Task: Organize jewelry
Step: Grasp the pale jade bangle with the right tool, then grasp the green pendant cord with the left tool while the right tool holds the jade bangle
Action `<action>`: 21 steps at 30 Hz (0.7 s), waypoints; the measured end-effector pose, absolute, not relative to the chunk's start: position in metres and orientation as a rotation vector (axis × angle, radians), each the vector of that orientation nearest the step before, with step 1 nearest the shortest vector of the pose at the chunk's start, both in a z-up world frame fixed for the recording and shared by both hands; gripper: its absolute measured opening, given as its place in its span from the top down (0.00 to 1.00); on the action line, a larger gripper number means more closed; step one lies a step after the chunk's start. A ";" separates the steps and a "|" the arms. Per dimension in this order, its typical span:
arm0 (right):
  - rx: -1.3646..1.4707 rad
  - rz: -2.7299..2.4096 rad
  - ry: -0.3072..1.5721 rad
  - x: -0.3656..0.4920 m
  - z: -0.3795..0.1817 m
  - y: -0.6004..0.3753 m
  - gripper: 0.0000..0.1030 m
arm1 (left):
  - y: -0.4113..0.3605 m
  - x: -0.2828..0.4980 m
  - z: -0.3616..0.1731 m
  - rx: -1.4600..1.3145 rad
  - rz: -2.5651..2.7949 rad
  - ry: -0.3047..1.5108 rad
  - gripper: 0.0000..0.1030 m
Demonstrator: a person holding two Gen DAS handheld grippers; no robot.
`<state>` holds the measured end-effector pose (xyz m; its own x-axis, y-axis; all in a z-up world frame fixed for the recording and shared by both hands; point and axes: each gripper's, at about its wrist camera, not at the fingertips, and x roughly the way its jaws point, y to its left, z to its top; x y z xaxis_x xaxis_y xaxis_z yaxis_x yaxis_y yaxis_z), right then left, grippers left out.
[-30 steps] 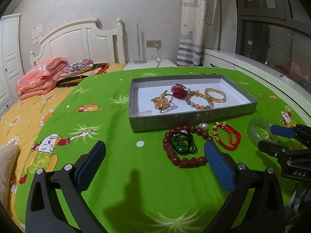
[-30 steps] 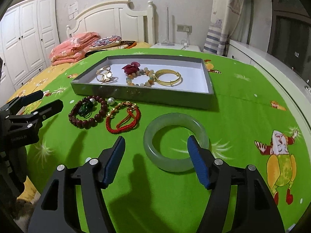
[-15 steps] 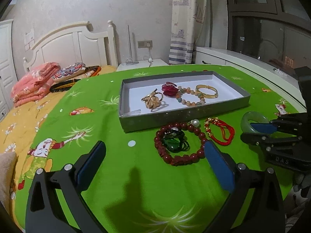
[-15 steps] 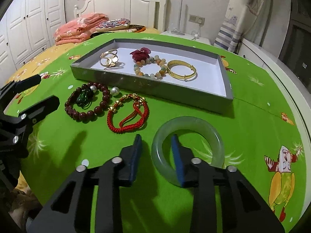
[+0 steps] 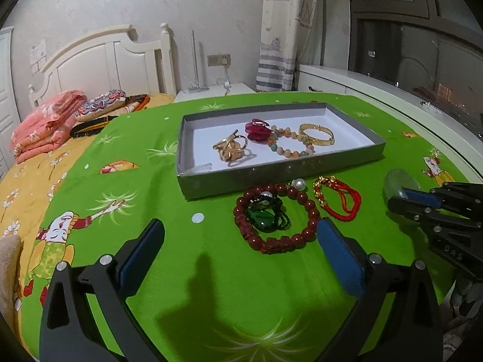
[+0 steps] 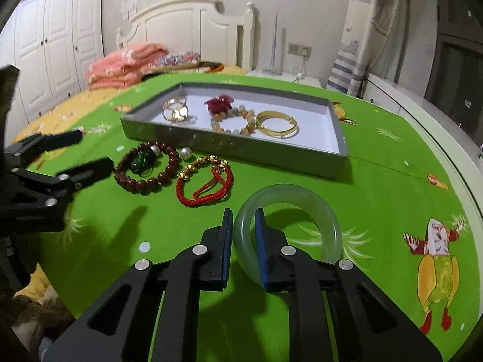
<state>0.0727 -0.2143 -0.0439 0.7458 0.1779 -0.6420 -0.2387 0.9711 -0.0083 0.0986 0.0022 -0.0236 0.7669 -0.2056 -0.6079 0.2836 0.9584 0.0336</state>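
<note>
My right gripper (image 6: 244,247) is closing on the pale green jade bangle (image 6: 288,229), its jaws nearly together with the near side of the ring between the two blue pads, one pad outside the ring and one inside it. The bangle sits tilted on the green cloth (image 6: 392,199), well in front of the grey tray (image 6: 238,147). My left gripper (image 5: 241,253) hangs wide open over the cloth with nothing between its fingers; its right pad is just beside the dark red bead bracelet (image 5: 273,215).

On the cloth outside the tray I count three bracelets: the jade bangle, one red cord bracelet (image 6: 206,184) with gold beads, and the dark red bead bracelet, which rings one green pendant (image 5: 265,217). One loose pearl (image 5: 299,184) lies against the tray's front wall.

Inside the tray I count four pieces: one cluster of gold rings (image 5: 229,149), one dark red flower piece (image 5: 256,128), one pastel bead bracelet (image 5: 289,146) and one gold bangle (image 5: 317,132).
</note>
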 end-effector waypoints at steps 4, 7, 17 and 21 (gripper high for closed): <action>-0.065 0.235 0.660 0.064 -0.038 -0.218 0.85 | -0.004 0.098 -0.024 0.142 -0.301 0.668 0.05; -0.052 0.244 0.639 0.058 -0.035 -0.219 0.85 | -0.009 0.096 -0.024 0.121 -0.341 0.680 0.06; -0.044 0.250 0.619 0.055 -0.035 -0.220 0.85 | -0.020 0.133 -0.025 0.115 -0.329 0.724 0.39; -0.044 0.252 0.617 0.054 -0.036 -0.219 0.85 | -0.024 0.149 -0.030 0.127 -0.350 0.766 0.53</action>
<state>0.0538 -0.2189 -0.0359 0.7859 0.2201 -0.5779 -0.2463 0.9686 0.0339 0.1486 -0.0241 -0.0296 0.6663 -0.2638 -0.6975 0.3554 0.9346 -0.0140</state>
